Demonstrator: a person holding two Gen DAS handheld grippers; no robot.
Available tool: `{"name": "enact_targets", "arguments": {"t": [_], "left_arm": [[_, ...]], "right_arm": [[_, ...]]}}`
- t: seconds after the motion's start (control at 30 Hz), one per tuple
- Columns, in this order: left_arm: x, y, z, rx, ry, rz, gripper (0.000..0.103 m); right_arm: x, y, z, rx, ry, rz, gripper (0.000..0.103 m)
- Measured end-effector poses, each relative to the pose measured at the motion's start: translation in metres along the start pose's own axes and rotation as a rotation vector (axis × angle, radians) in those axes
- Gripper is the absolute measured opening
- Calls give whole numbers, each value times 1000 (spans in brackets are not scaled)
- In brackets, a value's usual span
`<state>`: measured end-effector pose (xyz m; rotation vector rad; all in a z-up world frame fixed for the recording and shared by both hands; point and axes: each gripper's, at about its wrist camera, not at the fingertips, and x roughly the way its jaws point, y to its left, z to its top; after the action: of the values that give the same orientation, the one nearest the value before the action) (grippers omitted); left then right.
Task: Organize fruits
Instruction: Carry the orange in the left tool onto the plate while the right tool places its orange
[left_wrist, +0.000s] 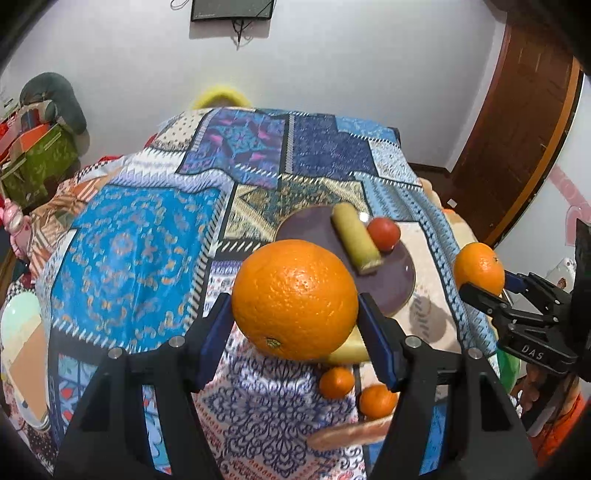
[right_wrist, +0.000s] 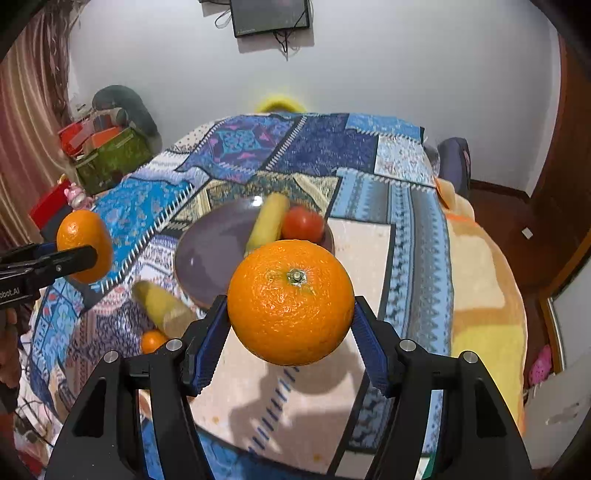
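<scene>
My left gripper is shut on a large orange, held above the patterned cloth; it also shows at the left of the right wrist view. My right gripper is shut on another orange, held above the table; it also shows in the left wrist view. A purple plate lies beyond both, with a yellow-green banana-like fruit and a red tomato on it.
On the cloth near the plate lie a second yellow fruit, two small tangerines and a tan bread-like piece. Boxes stand at the back left. The table edge with an orange-yellow blanket drops at the right.
</scene>
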<state>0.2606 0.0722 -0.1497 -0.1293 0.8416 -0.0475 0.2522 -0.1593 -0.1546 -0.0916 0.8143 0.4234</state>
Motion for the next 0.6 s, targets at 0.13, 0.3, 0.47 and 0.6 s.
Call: {"name": "enact_targets", "arguments": {"t": [0.13,0.3,0.47,0.6], "left_arm": [[11,-4,16,5,-13,-6,67],[32,-9,33,9,-9,-26,67],[60,-16,44,27,12,-30,67],[84,-19,50,34,35,-37,67]], "right_arm": [[5,0,12,-8,-23,-7,62],[16,-4,23,-9,-37,-4,62],[33,-10,30,0,-30,-7,62],[47,-14,32,1,-15,-8,62]]}}
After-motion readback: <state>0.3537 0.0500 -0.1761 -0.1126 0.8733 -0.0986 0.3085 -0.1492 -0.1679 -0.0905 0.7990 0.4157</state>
